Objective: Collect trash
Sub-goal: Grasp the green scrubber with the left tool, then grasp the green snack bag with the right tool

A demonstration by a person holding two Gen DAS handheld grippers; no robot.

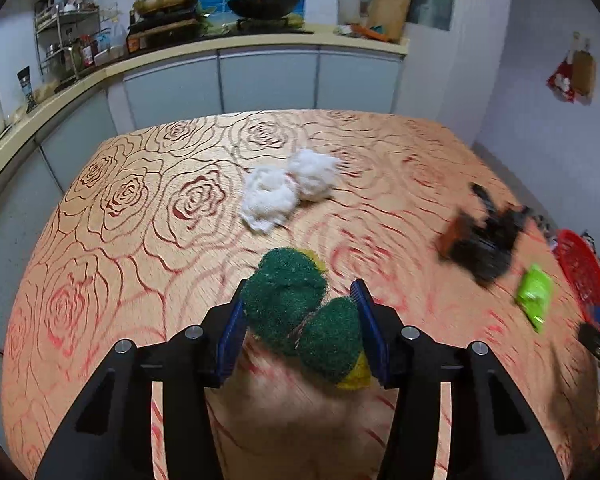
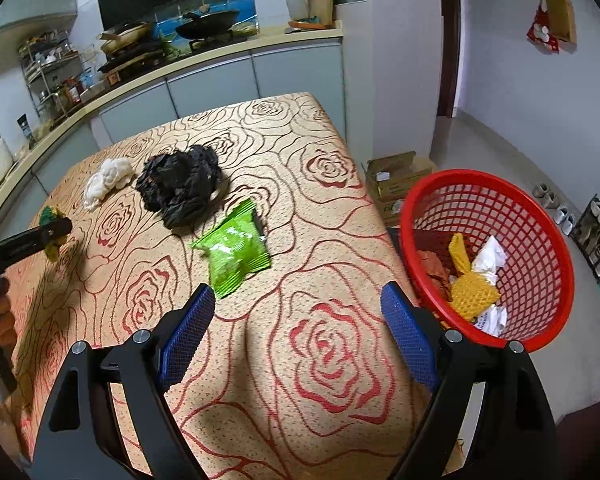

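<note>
The left gripper (image 1: 302, 322) is squeezing a green and yellow scouring sponge (image 1: 300, 312) between its blue pads (image 1: 231, 338), the jaws partly drawn in and the sponge buckling into two green lobes with a yellow edge showing at the bottom right. The sponge is hanging clear of the rose-patterned tablecloth (image 1: 120, 240), and the surroundings are streaking with blur in the left wrist view. In the right wrist view the same sponge (image 2: 51, 220) is showing at the far left, gripped in the black tip of the left gripper (image 2: 54, 234) above the table.

The right gripper (image 2: 298, 308) is standing wide open with nothing between its blue pads (image 2: 188, 334), hovering over the tablecloth (image 2: 320, 360) near the table's right edge.

Just ahead of it a green snack wrapper (image 2: 236, 250) is lying flat on the cloth. Beyond that, a crumpled black plastic bag (image 2: 180, 186) is sitting, and just to its left a wad of white tissue (image 2: 108, 180), well apart from the held sponge.

Off the table's right edge, a red mesh basket (image 2: 540, 240) is tilting toward the camera, holding a yellow foam net (image 2: 470, 292), some white crumpled paper (image 2: 490, 258) and a brown scrap (image 2: 434, 268).

Behind the table, a kitchen counter (image 2: 204, 66) is carrying pans and a rack of bottles.
</note>
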